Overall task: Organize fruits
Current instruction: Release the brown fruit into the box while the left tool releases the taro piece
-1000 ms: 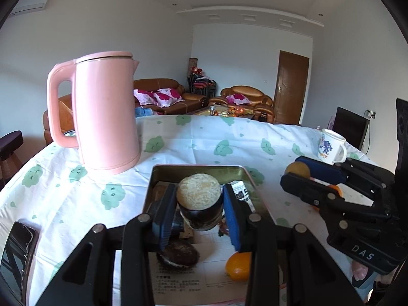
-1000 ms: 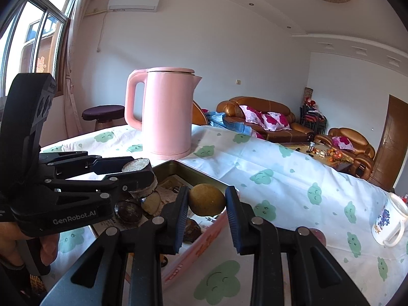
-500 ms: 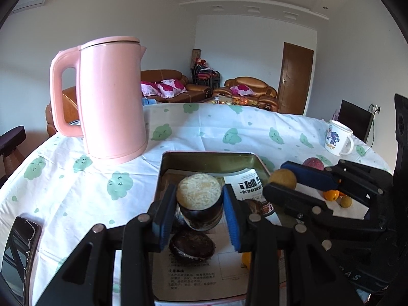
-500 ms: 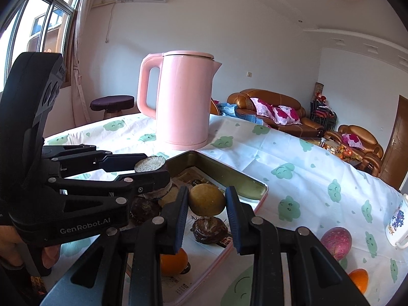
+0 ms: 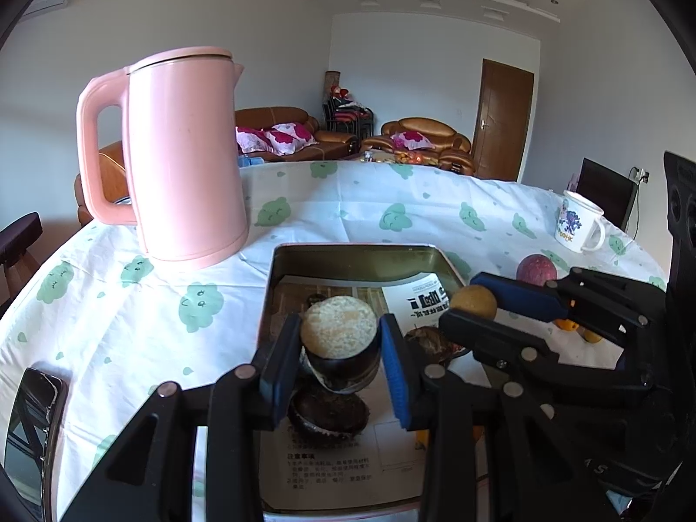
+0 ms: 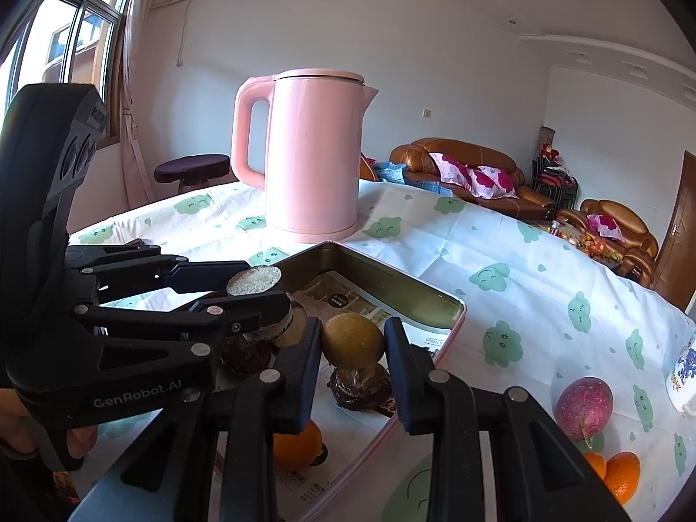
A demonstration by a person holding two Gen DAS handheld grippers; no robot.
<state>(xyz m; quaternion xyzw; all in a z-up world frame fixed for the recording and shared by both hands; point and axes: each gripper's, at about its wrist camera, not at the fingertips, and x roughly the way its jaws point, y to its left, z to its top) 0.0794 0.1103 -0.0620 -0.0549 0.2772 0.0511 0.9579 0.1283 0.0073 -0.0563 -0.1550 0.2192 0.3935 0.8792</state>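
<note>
Far left of left wrist view: dark phone (image 5: 32, 426) flat on cloud-print tablecloth (image 5: 130, 326), near table edge. Behind it, pink kettle (image 5: 182, 152) upright, handle to the left, standing just beside far left corner of metal tray (image 5: 356, 256).

Centre: left gripper (image 5: 341, 354) clamped on dark halved fruit (image 5: 339, 335), pale cut face upward, held above tray interior and clear of the paper lining. Directly beneath, second dark fruit half (image 5: 328, 413) lying on the lining. Printed leaflet (image 5: 419, 300) flat toward tray's far right corner.

Right of centre: right gripper (image 5: 467, 306) closed on yellow-brown round fruit (image 5: 474, 302), held over right part of tray. Beyond tray rim, reddish-purple fruit (image 5: 537, 269) on the cloth; white printed mug (image 5: 578, 226) well behind it, near far right table edge.

Right wrist view, left to right: left gripper (image 6: 256, 282) with same halved fruit (image 6: 254, 280) gripped over tray (image 6: 391, 278); kettle (image 6: 313, 152) behind. Right gripper (image 6: 353, 343) shut around yellow-brown fruit (image 6: 353, 339), above dark wrinkled fruit (image 6: 359, 387) resting on lining. Orange (image 6: 298, 446) in tray near corner, partly hidden by finger. On cloth right of tray: reddish-purple fruit (image 6: 583, 406), then two oranges (image 6: 617, 474) touching each other near the edge.
</note>
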